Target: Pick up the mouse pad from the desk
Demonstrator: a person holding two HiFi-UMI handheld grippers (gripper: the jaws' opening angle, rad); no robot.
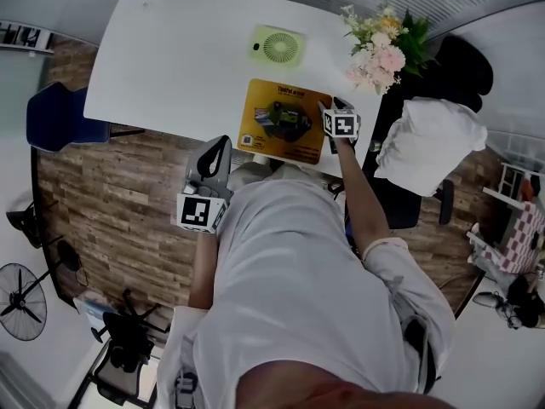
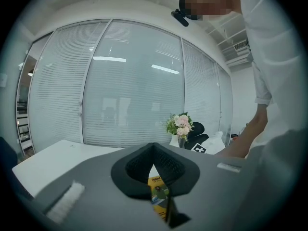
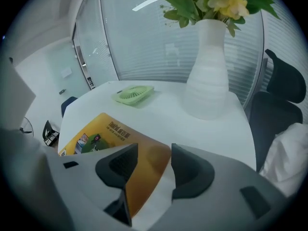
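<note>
White shirt (image 1: 298, 296); grey left gripper (image 1: 223, 143), black-white marker cube (image 1: 202, 212).

Head view looks steeply down on the worktop (image 1: 170, 49). Left gripper view faces level across it, while right gripper view tilts down, close. All three share the mouse pad (image 1: 285, 119).

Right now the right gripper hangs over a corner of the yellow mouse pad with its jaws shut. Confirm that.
Not shut. The right gripper hangs over a corner of the yellow mouse pad with its jaws wide apart, and the pad's rounded corner shows between them. The right gripper view shows it.
</note>
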